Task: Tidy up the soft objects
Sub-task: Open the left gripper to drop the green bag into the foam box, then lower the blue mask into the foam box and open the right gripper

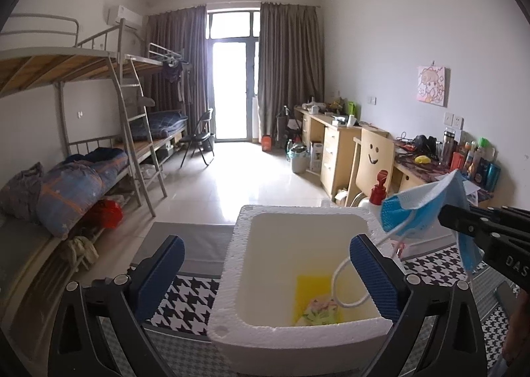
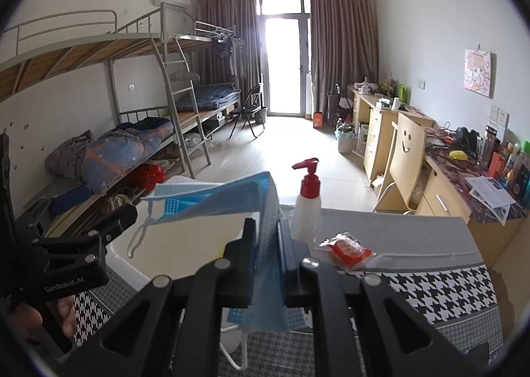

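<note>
Right gripper [image 2: 266, 244]: black two-finger tool, its fingers pressed together on a blue pleated disposable face mask [image 2: 212, 201], pinching it along one short edge; in the left wrist view it reaches in from the right, level, with the mask lifted beside the box's far right corner.
Face mask: held in the air, part fanning out leftward over the box, part hanging down below the fingers; one white elastic ear loop [image 1: 347, 281] dangles into the box.
Left gripper [image 1: 266, 277]: fingers spread wide with blue pads, holding nothing, one on each side of the box's left wall, the right finger inside the cavity; in the right wrist view a hand [image 2: 36, 317] grips its handle at the lower left.
White rectangular foam box [image 1: 232, 264]: open-topped, standing on the black-and-white houndstooth cloth [image 1: 188, 304].
Box contents: a flat yellow square piece [image 1: 311, 291] on the bottom, with a small pale floral soft item [image 1: 319, 310] lying on its near edge.
Behind the box: a white pump bottle with a red dispenser head [image 2: 308, 201], upright, and just right of it a clear crinkled packet with red contents [image 2: 347, 249] lying on the grey cloth.
Far left: metal bunk beds [image 2: 139, 105] with rolled blue bedding.
Far right: wooden desks [image 2: 381, 125] along the wall.
</note>
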